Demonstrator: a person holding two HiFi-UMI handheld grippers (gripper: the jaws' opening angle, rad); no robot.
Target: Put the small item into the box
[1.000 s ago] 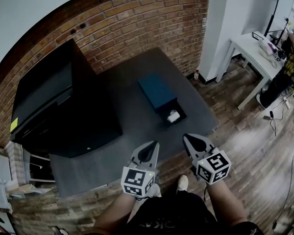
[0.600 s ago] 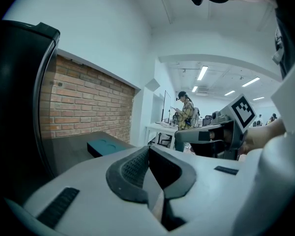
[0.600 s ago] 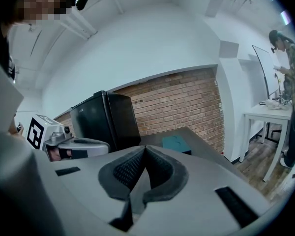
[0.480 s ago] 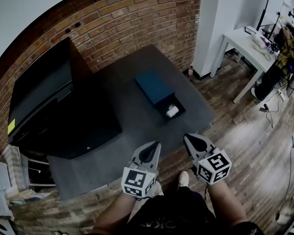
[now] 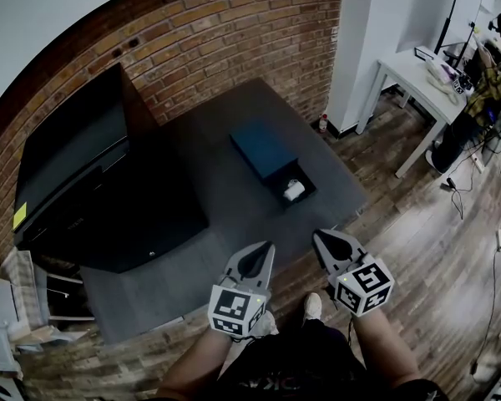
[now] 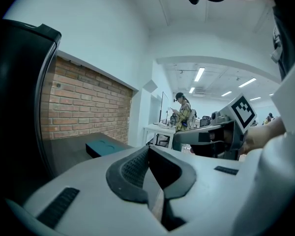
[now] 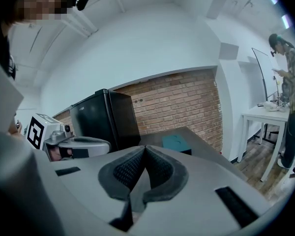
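Note:
On the dark grey table (image 5: 209, 224) lies a teal box (image 5: 263, 149) with its dark drawer (image 5: 299, 199) pulled out toward me. A small white item (image 5: 294, 190) sits in that drawer. My left gripper (image 5: 265, 247) hovers shut and empty over the table's near edge, well short of the box. My right gripper (image 5: 318, 236) is beside it, also shut and empty. In the left gripper view the left gripper (image 6: 148, 149) has its pads together, with the teal box (image 6: 107, 147) far ahead. In the right gripper view the right gripper (image 7: 144, 149) is shut too, the box (image 7: 177, 142) beyond it.
A tall black cabinet (image 5: 100, 182) stands on the table's left side against the brick wall (image 5: 234, 32). A white desk (image 5: 422, 73) with a person (image 5: 493, 65) at it stands at the far right. A small bottle (image 5: 324, 122) stands on the wooden floor (image 5: 434, 224).
The scene has slid a little up and left in the head view. Both grippers stay shut near the table's front edge, and the white item stays in the drawer.

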